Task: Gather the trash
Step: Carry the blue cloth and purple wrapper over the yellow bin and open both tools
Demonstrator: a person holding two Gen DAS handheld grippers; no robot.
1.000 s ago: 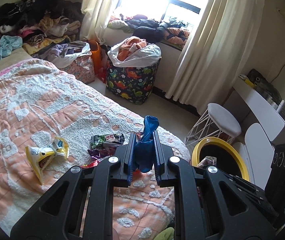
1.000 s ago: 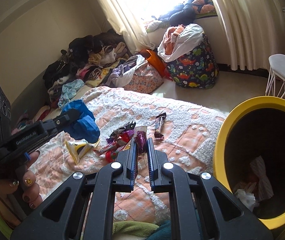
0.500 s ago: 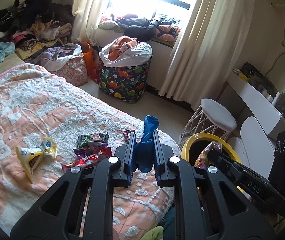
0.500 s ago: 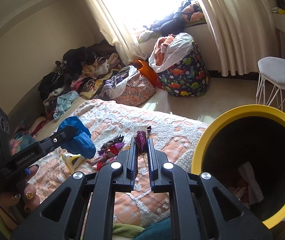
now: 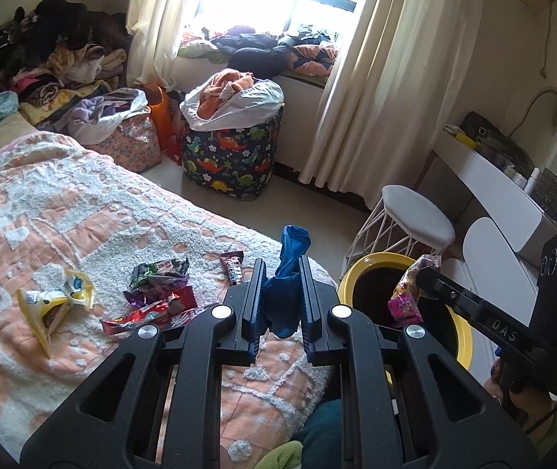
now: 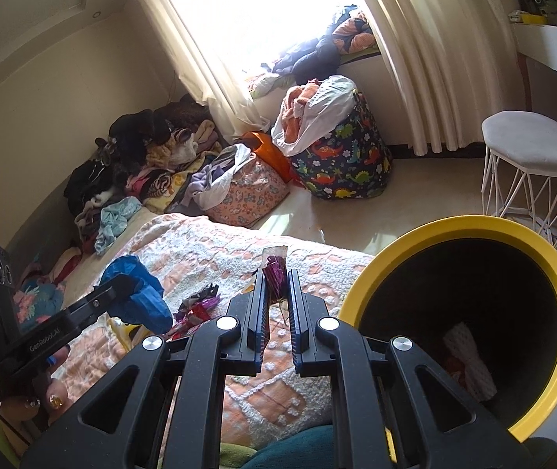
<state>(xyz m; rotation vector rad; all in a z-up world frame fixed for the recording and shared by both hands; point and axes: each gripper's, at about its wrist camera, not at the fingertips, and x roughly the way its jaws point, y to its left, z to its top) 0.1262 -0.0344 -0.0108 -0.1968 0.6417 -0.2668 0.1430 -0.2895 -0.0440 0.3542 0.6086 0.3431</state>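
My left gripper (image 5: 281, 269) is shut on a crumpled blue wrapper (image 5: 288, 273), held above the bed's near corner; it also shows in the right wrist view (image 6: 143, 297). My right gripper (image 6: 276, 273) is shut on a purple foil wrapper (image 6: 274, 269), which hangs over the yellow-rimmed bin (image 5: 347, 279) in the left wrist view (image 5: 405, 299). The bin's (image 6: 454, 224) dark inside holds some trash. On the bedspread lie a yellow packet (image 5: 49, 303), a red wrapper (image 5: 149, 312), a dark purple-green wrapper (image 5: 157, 273) and a brown bar wrapper (image 5: 233, 267).
The orange-and-white bedspread (image 5: 44, 215) fills the left. A white wire stool (image 5: 415, 222) stands beyond the bin, a white desk (image 5: 493, 179) to the right. A dinosaur-print laundry bag (image 5: 231, 156) and piles of clothes (image 5: 44, 66) sit by the curtained window.
Both grippers have swung right toward the bin. The right gripper with the purple wrapper now hangs over the bin's rim. The bin looms larger in the right wrist view.
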